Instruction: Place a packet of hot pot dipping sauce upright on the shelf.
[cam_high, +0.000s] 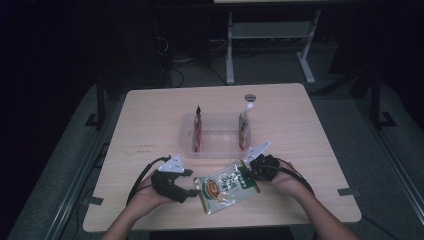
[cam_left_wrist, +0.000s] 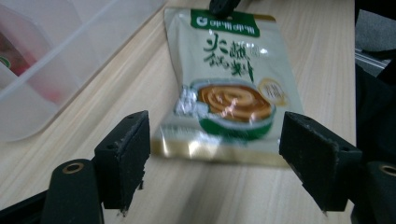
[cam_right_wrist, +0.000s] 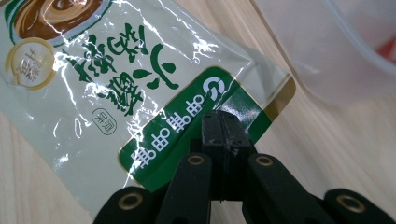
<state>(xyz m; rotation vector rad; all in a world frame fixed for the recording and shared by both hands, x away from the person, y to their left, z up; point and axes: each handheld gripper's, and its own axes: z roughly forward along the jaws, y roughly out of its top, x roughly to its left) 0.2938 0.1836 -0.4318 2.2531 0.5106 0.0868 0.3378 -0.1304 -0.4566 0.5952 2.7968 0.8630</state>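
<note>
Right hand-held gripper (cam_right_wrist: 223, 128) pinching sauce pouch (cam_right_wrist: 116, 84) top edge, left hand-held gripper (cam_left_wrist: 212, 154) wide

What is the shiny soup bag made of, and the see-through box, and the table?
The bag looks like glossy plastic film, perhaps foil-lined: it crinkles and throws bright glints. The box looks like clear, slightly cloudy hard plastic, since the packets inside show through its walls. The table looks like pale wood or a wood-look laminate, with fine grain lines and a dull finish.

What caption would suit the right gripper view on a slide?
Right gripper, jaws shut on the green top band of a glossy cream sauce pouch lying on the pale wooden table.
</note>
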